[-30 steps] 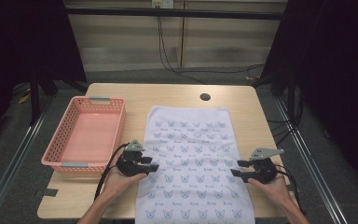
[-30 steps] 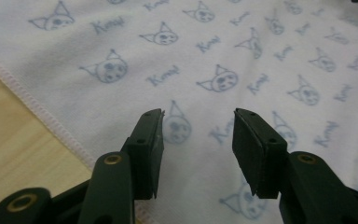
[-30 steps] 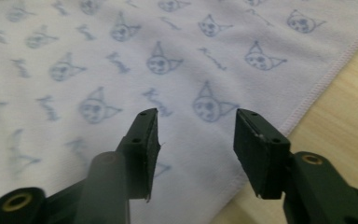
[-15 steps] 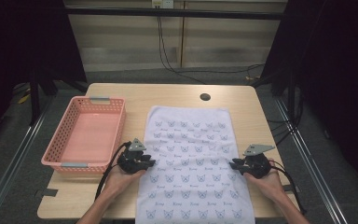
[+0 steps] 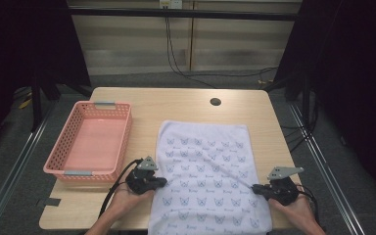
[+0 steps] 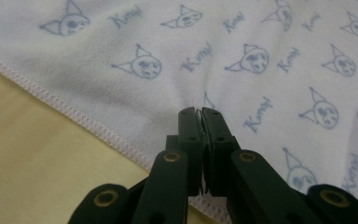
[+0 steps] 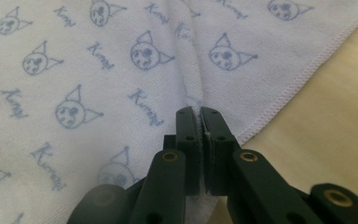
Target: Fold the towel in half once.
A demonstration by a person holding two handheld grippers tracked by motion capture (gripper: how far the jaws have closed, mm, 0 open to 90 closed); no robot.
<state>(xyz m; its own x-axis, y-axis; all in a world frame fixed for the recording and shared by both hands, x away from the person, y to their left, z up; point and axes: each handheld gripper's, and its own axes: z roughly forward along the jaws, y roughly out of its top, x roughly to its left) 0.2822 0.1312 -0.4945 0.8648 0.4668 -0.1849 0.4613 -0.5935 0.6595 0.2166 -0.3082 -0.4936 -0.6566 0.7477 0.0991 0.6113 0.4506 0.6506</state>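
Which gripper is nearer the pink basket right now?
Left. The left gripper sits just off the pink basket's near right corner, pinching the towel's left edge. The right gripper pinches the towel's right edge, across the cloth from the basket.

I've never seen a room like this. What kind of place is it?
Probably a lab or recording room. A wooden table sits between dark curtains, cables trail on the floor, and a person pinches a towel with two handheld grippers.
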